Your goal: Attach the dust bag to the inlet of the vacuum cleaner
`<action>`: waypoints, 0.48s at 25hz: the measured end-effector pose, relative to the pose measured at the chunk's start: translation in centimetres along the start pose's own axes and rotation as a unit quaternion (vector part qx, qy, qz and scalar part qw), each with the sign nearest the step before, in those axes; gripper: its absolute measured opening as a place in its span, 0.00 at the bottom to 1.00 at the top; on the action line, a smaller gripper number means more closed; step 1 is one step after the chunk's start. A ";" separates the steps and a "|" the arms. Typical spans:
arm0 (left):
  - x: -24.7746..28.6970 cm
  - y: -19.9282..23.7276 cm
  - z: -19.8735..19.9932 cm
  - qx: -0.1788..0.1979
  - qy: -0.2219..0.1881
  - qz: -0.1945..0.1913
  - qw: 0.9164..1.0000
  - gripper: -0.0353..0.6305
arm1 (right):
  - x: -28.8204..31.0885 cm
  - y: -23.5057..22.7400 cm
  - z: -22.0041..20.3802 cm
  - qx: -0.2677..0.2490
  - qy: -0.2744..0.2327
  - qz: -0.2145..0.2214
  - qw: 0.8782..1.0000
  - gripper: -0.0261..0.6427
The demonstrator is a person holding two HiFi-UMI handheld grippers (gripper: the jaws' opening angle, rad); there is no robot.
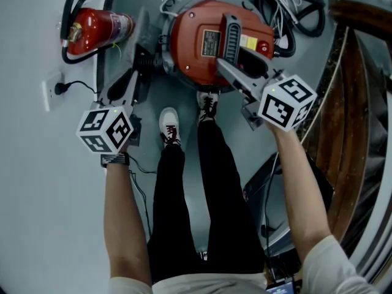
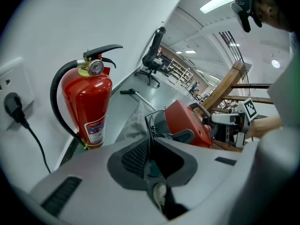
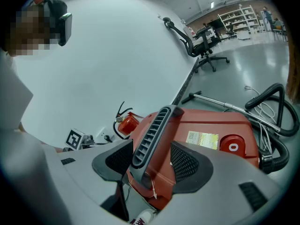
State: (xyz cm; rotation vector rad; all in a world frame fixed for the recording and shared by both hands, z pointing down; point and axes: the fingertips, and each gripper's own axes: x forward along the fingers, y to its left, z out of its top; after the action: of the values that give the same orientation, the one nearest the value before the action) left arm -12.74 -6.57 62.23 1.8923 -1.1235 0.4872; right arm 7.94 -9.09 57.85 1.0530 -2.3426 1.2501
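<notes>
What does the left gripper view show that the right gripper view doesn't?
Only the left gripper view shows the pressure gauge on the fire extinguisher and a thin wire latch pinched between the left gripper's fingers. Only the right gripper view shows the black hose, the yellow label on the vacuum cleaner, and its handle between the right gripper's open fingers. Both show the extinguisher, the vacuum cleaner and an office chair.

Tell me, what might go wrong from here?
1. The right gripper has its jaws apart around the vacuum's handle, not clamped. A lift now could slip.
2. The left gripper seems to pinch a thin wire latch, which might spring free suddenly.
3. The extinguisher stands close to the left gripper, so a careless swing could topple it.
</notes>
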 end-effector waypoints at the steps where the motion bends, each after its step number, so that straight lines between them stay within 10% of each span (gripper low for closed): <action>1: 0.0 0.0 0.0 -0.002 -0.001 0.001 1.000 0.10 | 0.0 0.0 0.0 0.000 0.000 0.000 1.000 0.41; 12: 0.1 -0.2 0.0 0.002 0.011 -0.009 1.000 0.10 | 0.0 0.0 0.0 -0.003 -0.001 -0.001 1.000 0.41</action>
State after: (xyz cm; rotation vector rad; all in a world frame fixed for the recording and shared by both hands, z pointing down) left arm -12.53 -6.56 62.17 1.8954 -1.0920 0.4994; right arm 7.90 -9.11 57.85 1.0548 -2.3440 1.2418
